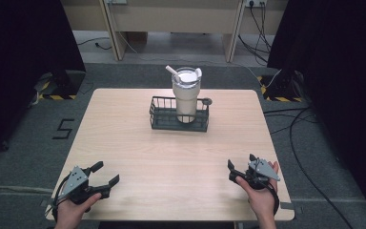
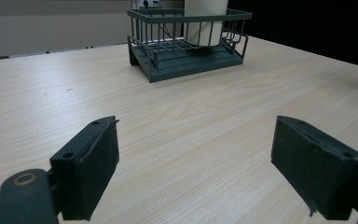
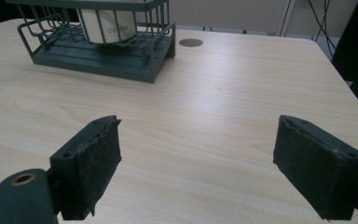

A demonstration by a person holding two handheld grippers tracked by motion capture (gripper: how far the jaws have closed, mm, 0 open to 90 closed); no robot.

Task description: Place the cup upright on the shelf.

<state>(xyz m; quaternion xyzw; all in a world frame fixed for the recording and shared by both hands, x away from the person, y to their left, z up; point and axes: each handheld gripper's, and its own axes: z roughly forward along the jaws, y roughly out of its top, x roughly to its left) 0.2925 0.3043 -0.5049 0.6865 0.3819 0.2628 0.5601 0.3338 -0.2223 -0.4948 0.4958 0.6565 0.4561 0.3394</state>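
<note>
A cream tumbler (image 1: 186,95) with a lid and a white straw stands upright in the right part of a dark wire basket (image 1: 164,119) at the far middle of the wooden table (image 1: 138,162). My left gripper (image 1: 106,173) rests open at the near left corner, held by a hand, with nothing between its jaws. At the near right, my right gripper (image 1: 240,163) is open and empty too. The left gripper view shows the basket (image 2: 168,65) and the tumbler (image 2: 205,23) ahead. The right gripper view shows the basket (image 3: 102,60) and the tumbler (image 3: 107,28) at its upper left.
A small round hole (image 3: 190,42) lies in the tabletop just right of the basket. Cables trail over the floor right of the table (image 1: 305,143). Dark curtains hang at both sides, and wooden furniture legs (image 1: 114,38) stand beyond the table.
</note>
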